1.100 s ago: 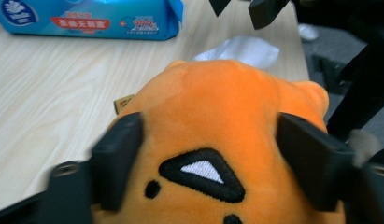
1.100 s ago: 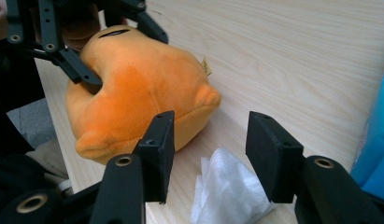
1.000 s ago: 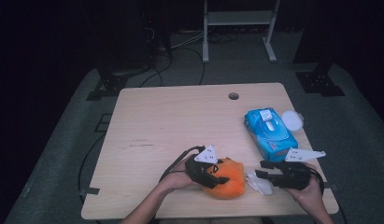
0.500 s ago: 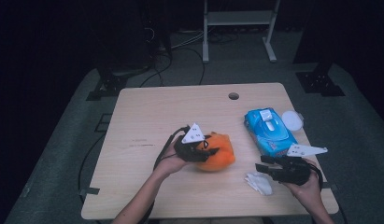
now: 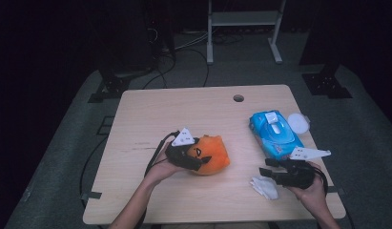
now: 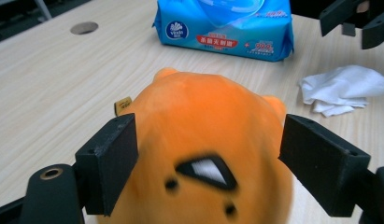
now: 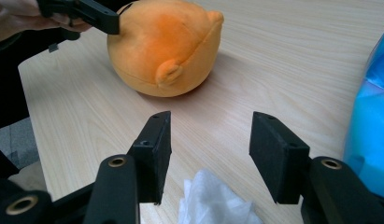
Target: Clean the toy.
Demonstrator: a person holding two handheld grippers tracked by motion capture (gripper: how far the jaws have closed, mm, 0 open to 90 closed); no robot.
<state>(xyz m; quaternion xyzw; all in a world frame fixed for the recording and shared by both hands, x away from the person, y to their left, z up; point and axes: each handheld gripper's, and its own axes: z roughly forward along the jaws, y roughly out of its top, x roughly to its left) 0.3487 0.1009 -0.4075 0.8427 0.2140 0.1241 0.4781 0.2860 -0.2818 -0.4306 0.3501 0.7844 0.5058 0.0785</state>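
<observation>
On the table (image 5: 150,109) before me, toward its right edge, lies the blue wipes pack (image 5: 274,133), with a white lid (image 5: 298,123) just beside it. Nearer the middle sits the orange plush (image 5: 210,155); my left gripper (image 6: 206,158) has its jaws spread round it, one at each side, the right jaw apart from it. My right gripper (image 7: 208,151) is spread apart too, holding nothing, just above the crumpled tissue (image 5: 265,187) near the front edge.
</observation>
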